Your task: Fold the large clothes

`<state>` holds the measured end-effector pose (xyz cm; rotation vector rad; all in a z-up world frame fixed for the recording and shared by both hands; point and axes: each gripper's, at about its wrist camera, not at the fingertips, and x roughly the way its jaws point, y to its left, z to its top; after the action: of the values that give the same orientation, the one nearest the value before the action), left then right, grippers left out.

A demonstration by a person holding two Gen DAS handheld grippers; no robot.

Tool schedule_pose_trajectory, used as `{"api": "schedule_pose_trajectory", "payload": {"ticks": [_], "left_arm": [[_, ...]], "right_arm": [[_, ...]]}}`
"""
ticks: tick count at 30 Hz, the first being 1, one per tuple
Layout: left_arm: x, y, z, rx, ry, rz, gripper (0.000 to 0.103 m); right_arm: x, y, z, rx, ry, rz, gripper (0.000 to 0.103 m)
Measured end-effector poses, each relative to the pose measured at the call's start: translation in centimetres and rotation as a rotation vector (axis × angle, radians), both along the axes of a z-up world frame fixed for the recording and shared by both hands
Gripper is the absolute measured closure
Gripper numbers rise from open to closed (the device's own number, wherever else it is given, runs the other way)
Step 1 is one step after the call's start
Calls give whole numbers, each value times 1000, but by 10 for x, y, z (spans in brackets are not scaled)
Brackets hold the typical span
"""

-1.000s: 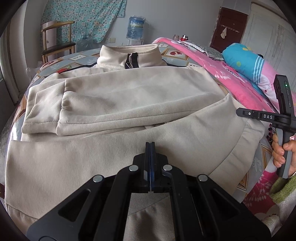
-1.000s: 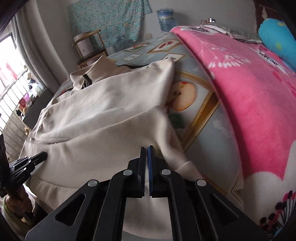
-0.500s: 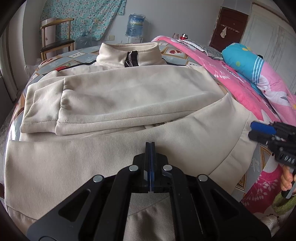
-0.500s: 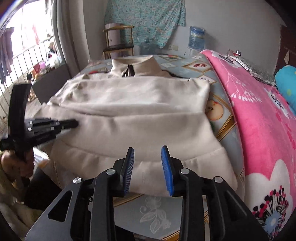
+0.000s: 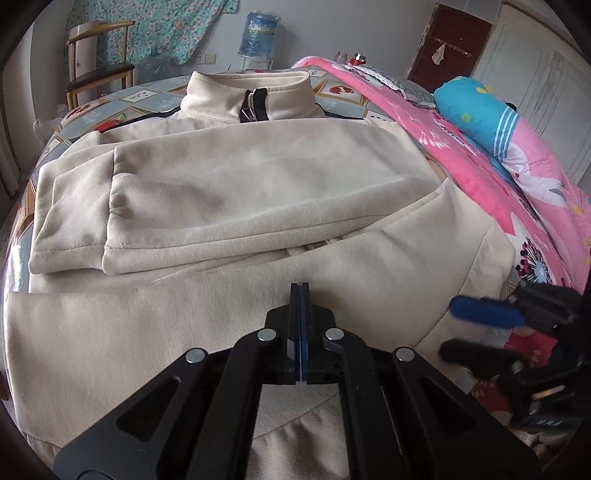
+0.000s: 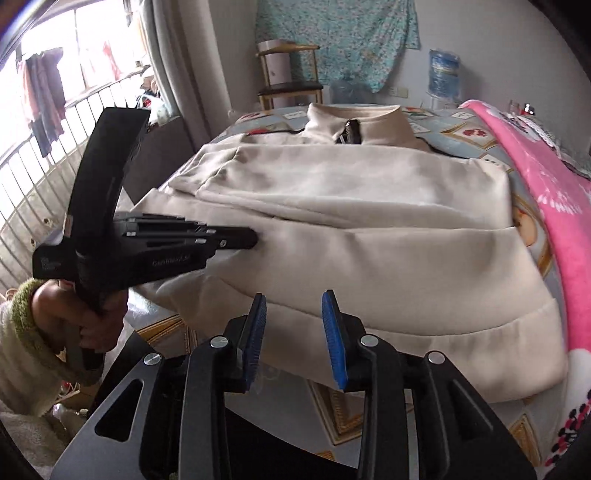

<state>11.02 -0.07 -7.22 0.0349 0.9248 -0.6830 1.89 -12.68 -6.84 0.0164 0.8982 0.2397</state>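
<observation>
A large beige zip jacket (image 5: pixel 258 184) lies flat on the bed, collar (image 5: pixel 247 96) at the far end, with both sleeves folded across its chest. My left gripper (image 5: pixel 299 286) is shut with nothing between its pads and hovers over the jacket's lower body. From the right wrist view, the left gripper (image 6: pixel 255 238) points at the jacket's (image 6: pixel 369 258) left side, its tip at the cloth. My right gripper (image 6: pixel 293 295) stands open just before the near hem, pads clear of the fabric. It also shows blurred at the jacket's right corner as the right gripper (image 5: pixel 476 332).
A pink blanket (image 5: pixel 498 166) and a blue pillow (image 5: pixel 476 110) lie along the right of the bed. A wooden chair (image 6: pixel 288 85) and a water bottle (image 5: pixel 258 33) stand at the far wall. A window railing (image 6: pixel 37 166) runs along the left. Patterned bed sheet (image 6: pixel 332 406) shows under the hem.
My right gripper has opened, rolled upright and swung from the jacket's right edge round to its near hem. The left gripper has stayed shut over the jacket's lower part.
</observation>
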Motion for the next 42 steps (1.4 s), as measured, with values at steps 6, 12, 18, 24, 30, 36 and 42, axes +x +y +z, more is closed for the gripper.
{"api": "schedule_pose_trajectory", "payload": {"ticks": [6,12,18,24,30,36,42], "left_arm": [[3,3,-1,-24,21,-12,101],[2,1,0,-17,21,-21,101],[-19,19,26,25,-64,5,99],[-52,68,27,66,-31,136,91],[-52,94,12,8,35,246,92],[-47,106,23,61,-12,348,75],[-35,125,17,65,42,405,75]], "right_arm": [[-8,-4,13,48,-34,-10,73],[-7,10,-6,24,-33,40,73],[-8,4,-4,52,-25,54,73],[-6,-2,-5,98,-17,58,73],[-1,-7,-5,131,3,76,73],[2,-9,-3,145,23,74,72],[-1,-14,23,105,-33,60,42]]}}
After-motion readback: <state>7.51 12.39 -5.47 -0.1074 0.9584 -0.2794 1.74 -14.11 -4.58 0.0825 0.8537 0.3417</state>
